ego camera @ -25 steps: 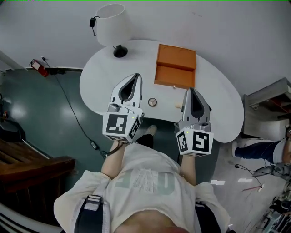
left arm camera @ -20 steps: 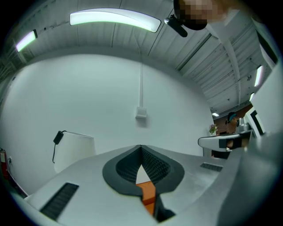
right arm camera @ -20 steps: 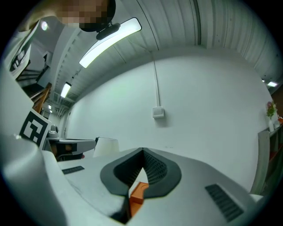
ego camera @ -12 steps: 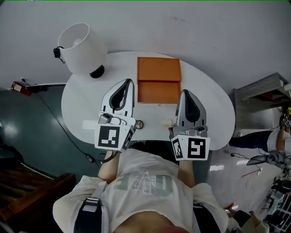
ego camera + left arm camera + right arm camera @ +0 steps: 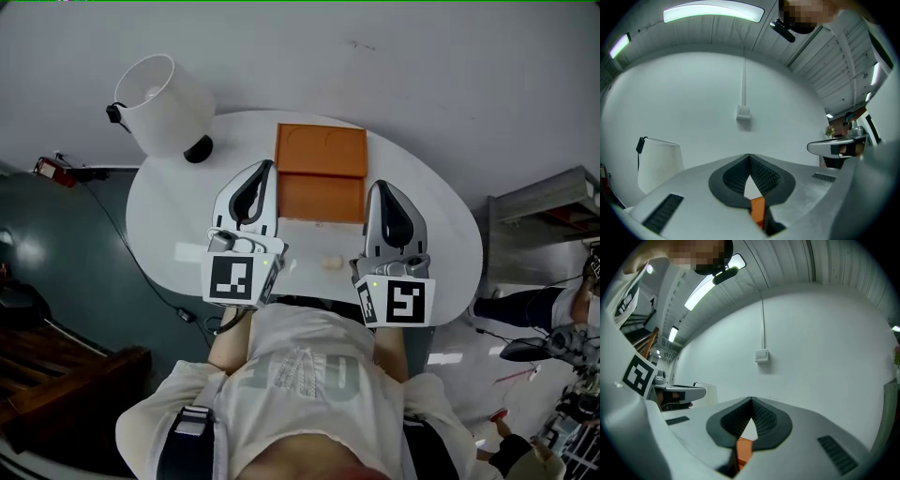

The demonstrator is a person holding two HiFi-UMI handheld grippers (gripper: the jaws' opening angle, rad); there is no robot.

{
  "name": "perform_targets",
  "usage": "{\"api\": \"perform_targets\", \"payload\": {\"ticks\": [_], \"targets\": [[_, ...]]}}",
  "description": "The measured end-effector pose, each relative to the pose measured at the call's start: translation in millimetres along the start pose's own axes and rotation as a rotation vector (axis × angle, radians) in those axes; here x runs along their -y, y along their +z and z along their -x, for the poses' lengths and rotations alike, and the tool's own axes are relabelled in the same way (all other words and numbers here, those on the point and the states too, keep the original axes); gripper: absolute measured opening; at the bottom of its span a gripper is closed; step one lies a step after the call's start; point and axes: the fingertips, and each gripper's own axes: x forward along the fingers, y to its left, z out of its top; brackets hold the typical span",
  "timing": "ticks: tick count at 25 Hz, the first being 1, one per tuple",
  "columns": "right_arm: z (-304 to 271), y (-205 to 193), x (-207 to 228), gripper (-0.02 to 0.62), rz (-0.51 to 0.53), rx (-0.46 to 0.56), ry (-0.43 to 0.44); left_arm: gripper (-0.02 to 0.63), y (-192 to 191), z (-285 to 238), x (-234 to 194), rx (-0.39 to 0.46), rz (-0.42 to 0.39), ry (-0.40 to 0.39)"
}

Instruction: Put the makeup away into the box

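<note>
Pale printed T-shirt, dark shoulder straps

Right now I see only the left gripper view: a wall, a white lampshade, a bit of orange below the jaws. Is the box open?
Observer: Yes. The head view shows the orange box open on the white table, its lid swung back.
Operator: Where is the makeup?
Observer: One small pale item lies outside the box, near the table's front edge, between the left gripper and the right gripper.
Operator: Is the right gripper holding something?
Observer: No, its jaws are together, empty.
</note>
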Motion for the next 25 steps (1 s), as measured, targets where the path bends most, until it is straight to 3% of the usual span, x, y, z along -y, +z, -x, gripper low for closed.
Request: {"api": "perform_targets", "payload": {"ticks": [10, 12, 15, 17, 22, 25], "targets": [[-14, -2, 10, 0.003, -0.024, 0.004, 0.063, 0.008, 0, -14, -8, -0.005, 0.016, 0.072], [-17, -6, 12, 0.005, -0.03, -0.005, 0.07, 0.086, -12, -19, -9, -0.047, 0.04, 0.023], [-18, -14, 12, 0.005, -0.048, -0.038, 0.088, 0.228, -42, -14, -12, -0.147, 0.054, -0.004], [-18, -19, 10, 0.004, -0.053, -0.059, 0.101, 0.277, -77, -1, -14, -0.253, 0.021, 0.005], [-20, -32, 4, 0.005, -0.041, -0.1, 0.136, 0.316, -188, 44, 8, -0.566, 0.1, -0.058], [-22, -43, 3, 0.004, -0.045, -0.138, 0.16, 0.319, -245, 77, 21, -0.727, 0.098, -0.071]]}}
